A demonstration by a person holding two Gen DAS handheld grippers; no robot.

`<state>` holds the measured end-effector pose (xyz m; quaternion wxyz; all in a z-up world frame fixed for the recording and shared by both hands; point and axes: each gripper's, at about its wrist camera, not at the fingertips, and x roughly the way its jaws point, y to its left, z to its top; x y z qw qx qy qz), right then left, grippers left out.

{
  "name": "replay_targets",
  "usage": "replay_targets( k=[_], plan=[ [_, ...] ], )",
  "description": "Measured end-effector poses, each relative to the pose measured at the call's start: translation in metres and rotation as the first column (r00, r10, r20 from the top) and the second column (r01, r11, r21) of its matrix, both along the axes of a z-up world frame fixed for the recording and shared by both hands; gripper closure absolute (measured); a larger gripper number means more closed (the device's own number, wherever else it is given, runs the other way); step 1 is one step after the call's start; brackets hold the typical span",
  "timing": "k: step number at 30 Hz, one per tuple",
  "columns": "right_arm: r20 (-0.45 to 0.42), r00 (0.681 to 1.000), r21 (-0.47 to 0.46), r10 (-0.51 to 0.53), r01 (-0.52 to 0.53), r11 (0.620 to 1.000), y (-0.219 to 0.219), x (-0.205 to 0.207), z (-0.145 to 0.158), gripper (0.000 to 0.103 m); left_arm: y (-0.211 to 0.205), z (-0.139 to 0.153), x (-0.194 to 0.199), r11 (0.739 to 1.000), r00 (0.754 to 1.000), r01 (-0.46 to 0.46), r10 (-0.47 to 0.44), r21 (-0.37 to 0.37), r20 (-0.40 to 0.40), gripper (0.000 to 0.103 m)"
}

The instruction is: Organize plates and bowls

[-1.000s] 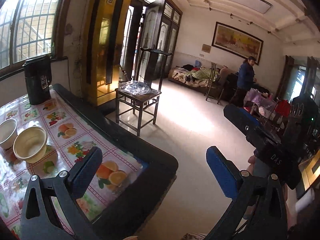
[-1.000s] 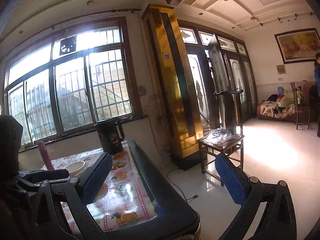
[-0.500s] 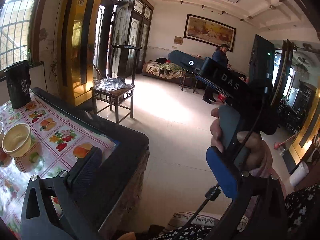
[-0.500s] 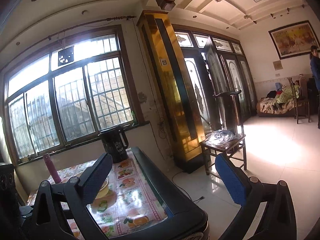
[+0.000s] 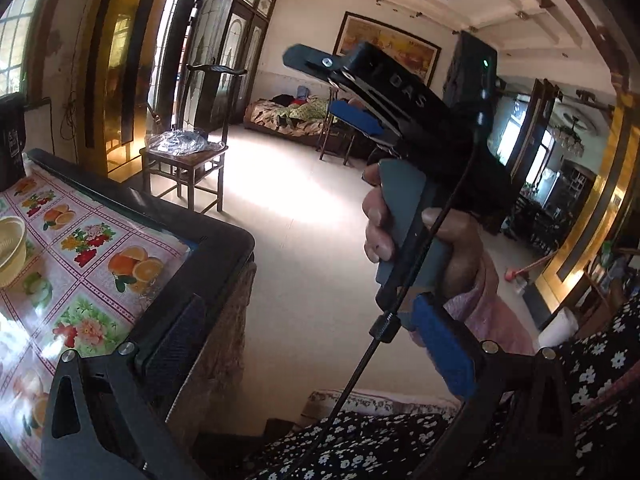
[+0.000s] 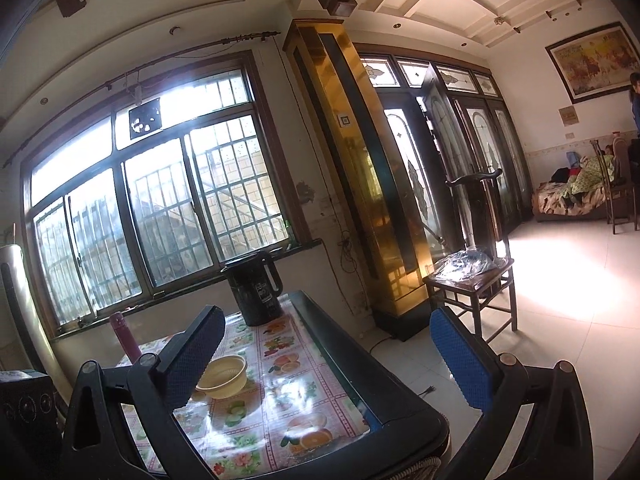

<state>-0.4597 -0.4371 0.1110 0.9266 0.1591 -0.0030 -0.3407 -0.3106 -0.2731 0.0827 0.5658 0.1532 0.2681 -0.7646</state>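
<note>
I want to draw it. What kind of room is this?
Probably a home's living room: a fruit-print table with a bowl, a framed painting, and a bed at the far wall.

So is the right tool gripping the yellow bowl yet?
No: the right tool is open and empty in the air, and the yellow bowl sits untouched on the table.

Daylight pours through the barred window [image 6: 160, 208], blown out white in its upper panes. A bright washed-out patch lies on the floor [image 6: 572, 276], and again on the floor in the left wrist view. Glare streaks the glossy cloth on the bench [image 6: 280, 396]. The gold pillar [image 6: 360, 184] shines with reflections. Both views bend strongly at the edges, with dark corners. The near hand [image 5: 420, 240] looks slightly soft; the far room is dimmer at right.
</note>
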Motion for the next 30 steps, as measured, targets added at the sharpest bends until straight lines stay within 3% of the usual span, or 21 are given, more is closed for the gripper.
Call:
replay_targets(
  k=[3,6,10,13,17,21,23,25,27,30],
  plan=[
    [0.012,1.0,0.015,0.024,-0.024,1.0,-0.001,0.006,-0.002,0.0,0.003,-0.004,-0.002,0.999,0.995,-0.046,0.044,0.018,0.085,0.0],
    [0.014,0.999,0.033,0.043,-0.044,0.998,-0.005,0.016,-0.005,0.0,0.013,0.001,0.017,0.991,0.987,-0.131,0.134,-0.038,0.083,0.0],
    [0.003,0.997,0.068,0.075,-0.075,0.995,-0.01,0.04,-0.012,0.0,0.023,0.013,0.042,0.949,0.943,-0.28,0.3,-0.145,0.141,0.0],
    [-0.01,0.995,0.082,0.1,-0.099,0.992,-0.011,0.06,-0.018,0.0,0.018,0.018,0.064,0.9,0.88,-0.401,0.431,-0.174,0.202,0.0],
    [-0.032,0.99,0.089,0.136,-0.132,0.987,-0.009,0.086,-0.029,0.0,0.009,0.026,0.1,0.802,0.769,-0.555,0.595,-0.219,0.232,0.0],
    [-0.048,0.984,0.114,0.172,-0.166,0.979,-0.009,0.107,-0.037,0.0,0.007,0.035,0.128,0.653,0.598,-0.694,0.758,-0.304,0.261,0.0],
    [-0.053,0.984,0.106,0.17,-0.164,0.981,-0.008,0.109,-0.037,0.0,0.009,0.037,0.14,0.585,0.532,-0.736,0.811,-0.34,0.244,0.0],
    [-0.061,0.985,0.094,0.164,-0.158,0.983,-0.009,0.11,-0.036,0.0,0.01,0.033,0.152,0.551,0.512,-0.761,0.834,-0.343,0.205,0.0],
    [-0.059,0.985,0.094,0.161,-0.155,0.983,-0.014,0.111,-0.034,0.0,0.008,0.032,0.165,0.546,0.521,-0.774,0.837,-0.32,0.168,0.0],
    [-0.047,0.985,0.109,0.164,-0.158,0.981,-0.021,0.112,-0.031,0.0,-0.004,0.023,0.177,0.524,0.498,-0.802,0.852,-0.287,0.163,0.0]
  ],
)
